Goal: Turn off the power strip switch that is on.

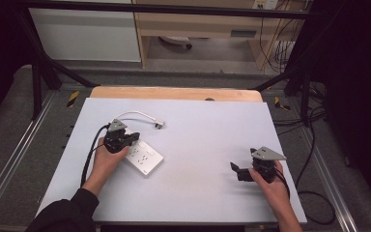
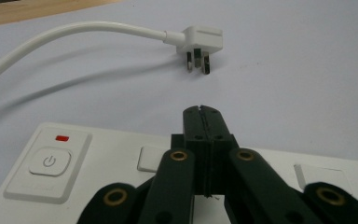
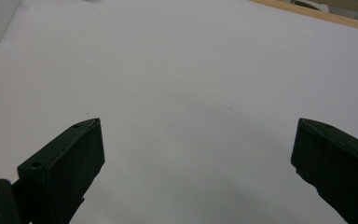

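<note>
In the high view, the left hand-held gripper [image 1: 125, 138] is resting over the upper-left end of the white power strip [image 1: 145, 158], which is lying at an angle left of centre on the pale bench [image 1: 198, 140], while the strip's white cable [image 1: 133, 115] is curving away toward the upper left and ending in a plug [image 1: 159, 124] lying loose just above the strip. The right hand-held gripper [image 1: 241, 171] is sitting at the lower right of the frame, well apart from everything. In the left gripper view, the jaws are pressed together with nothing between them, poised over the strip's top face at the bottom of the frame, near the power switch [image 2: 49, 162] at lower left; the plug [image 2: 198, 44] is lying at upper centre with its pins pointing toward the camera, apart from the strip. In the right gripper view, the jaws are standing wide apart over bare bench, holding nothing. Judging from this, the plug is not yet picked up or seated in a socket, so the gripping and plugging appear to be left to do.
</note>
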